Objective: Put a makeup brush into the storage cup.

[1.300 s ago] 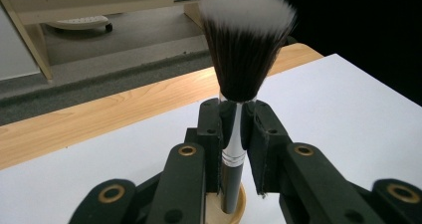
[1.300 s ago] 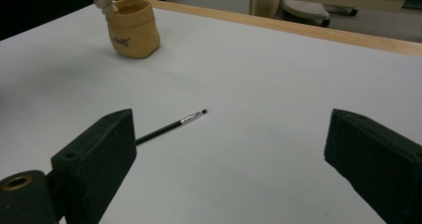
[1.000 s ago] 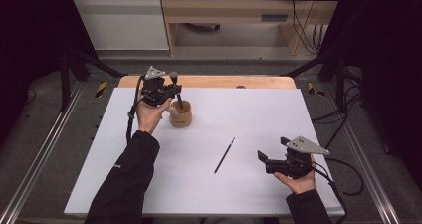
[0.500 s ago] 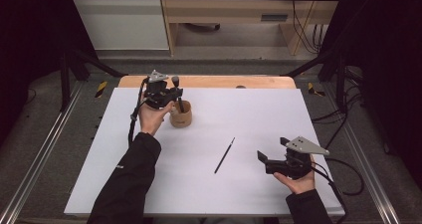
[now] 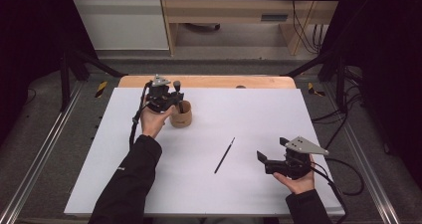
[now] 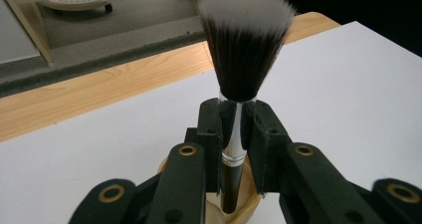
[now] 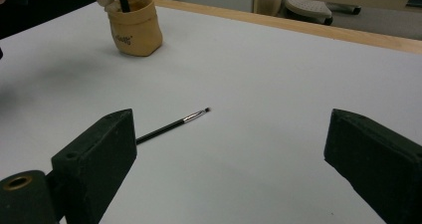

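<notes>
Over the pouch (image 5: 181,115), the left gripper (image 5: 171,95) stays clamped on the powder brush (image 6: 240,74), barely shifted; the right gripper (image 5: 271,154) remains apart.

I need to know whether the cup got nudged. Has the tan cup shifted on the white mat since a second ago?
No. The tan cup sits equally far from the mat's wooden far edge.

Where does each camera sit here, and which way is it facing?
High view: above the person's side, looking forward and down on the white table; both forearms, left gripper and right gripper show.
Left gripper view: rides the left gripper, looking along jaws shut on the powder brush above the tan pot.
Right gripper view: rides the open right gripper, facing across the table.
Shared: high and right gripper views both show the thin brush.
</notes>
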`<state>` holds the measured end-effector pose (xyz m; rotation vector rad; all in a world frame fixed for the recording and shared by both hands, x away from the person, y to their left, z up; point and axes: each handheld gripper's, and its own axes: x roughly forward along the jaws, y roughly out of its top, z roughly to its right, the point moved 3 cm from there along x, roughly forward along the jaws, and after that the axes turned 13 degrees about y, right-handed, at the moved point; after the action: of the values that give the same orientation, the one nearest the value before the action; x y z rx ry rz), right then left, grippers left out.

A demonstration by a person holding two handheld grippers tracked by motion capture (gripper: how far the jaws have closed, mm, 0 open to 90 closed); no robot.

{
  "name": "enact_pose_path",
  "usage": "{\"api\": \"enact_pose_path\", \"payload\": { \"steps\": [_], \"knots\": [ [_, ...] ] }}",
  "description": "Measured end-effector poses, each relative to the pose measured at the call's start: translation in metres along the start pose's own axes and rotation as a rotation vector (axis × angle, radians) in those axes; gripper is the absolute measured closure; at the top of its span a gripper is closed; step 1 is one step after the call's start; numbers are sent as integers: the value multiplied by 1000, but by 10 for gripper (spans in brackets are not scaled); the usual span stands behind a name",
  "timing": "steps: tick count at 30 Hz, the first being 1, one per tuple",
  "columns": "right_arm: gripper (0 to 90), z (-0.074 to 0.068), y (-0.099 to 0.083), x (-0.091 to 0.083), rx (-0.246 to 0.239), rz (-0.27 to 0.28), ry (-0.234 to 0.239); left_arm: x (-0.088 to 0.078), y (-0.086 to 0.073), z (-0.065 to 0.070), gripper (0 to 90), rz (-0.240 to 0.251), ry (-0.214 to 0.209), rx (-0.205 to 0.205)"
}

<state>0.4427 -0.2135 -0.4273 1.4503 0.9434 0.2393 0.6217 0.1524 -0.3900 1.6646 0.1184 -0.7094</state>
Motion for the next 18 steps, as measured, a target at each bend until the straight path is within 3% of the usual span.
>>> {"api": "enact_pose_path", "payload": {
  "steps": [18],
  "knots": [
    [68,0,0,0,0,1,1,11,-15,5,771,-35,-7,13]
  ]
}}
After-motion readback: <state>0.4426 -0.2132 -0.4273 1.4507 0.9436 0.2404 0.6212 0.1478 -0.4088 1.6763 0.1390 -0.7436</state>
